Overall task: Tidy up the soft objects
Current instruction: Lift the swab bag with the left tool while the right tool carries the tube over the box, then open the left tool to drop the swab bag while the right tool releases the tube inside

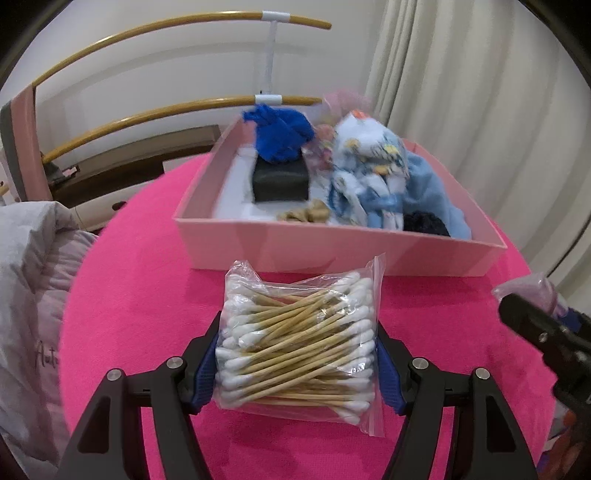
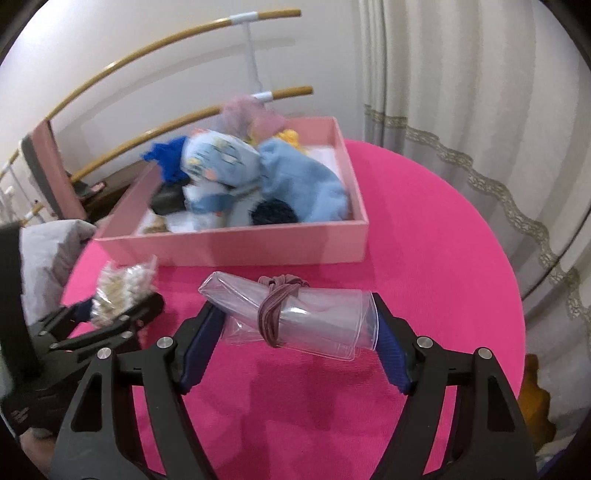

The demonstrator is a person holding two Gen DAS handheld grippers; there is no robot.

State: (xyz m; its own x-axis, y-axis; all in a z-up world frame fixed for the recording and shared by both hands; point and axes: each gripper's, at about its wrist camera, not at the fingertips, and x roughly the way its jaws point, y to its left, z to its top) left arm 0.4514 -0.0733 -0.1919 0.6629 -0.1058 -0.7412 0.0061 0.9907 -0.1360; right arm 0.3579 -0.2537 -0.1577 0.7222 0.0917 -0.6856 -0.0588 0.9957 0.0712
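Note:
A clear zip bag of cotton swabs [image 1: 295, 354] sits between the blue pads of my left gripper [image 1: 297, 326], which is shut on it just above the pink tablecloth. The right wrist view shows the same bag [image 2: 118, 291] at the left. My right gripper [image 2: 293, 306] is shut on a clear plastic tube [image 2: 328, 325], pressing on both its ends. Mauve hair ties [image 2: 275, 310] are wrapped around the tube. Just beyond both stands an open pink box [image 1: 332, 254] [image 2: 240, 247] holding soft things: a blue cloth [image 1: 280, 136], patterned socks [image 1: 369, 158], a light blue cloth [image 2: 303, 188] and a black scrunchie [image 2: 273, 212].
A round table under a bright pink cloth [image 2: 424, 240] carries everything. Cream curtains [image 2: 461, 110] hang close on the right. A grey-white quilt [image 1: 29, 295] lies past the left edge. Curved wooden rails [image 1: 147, 33] stand behind the box.

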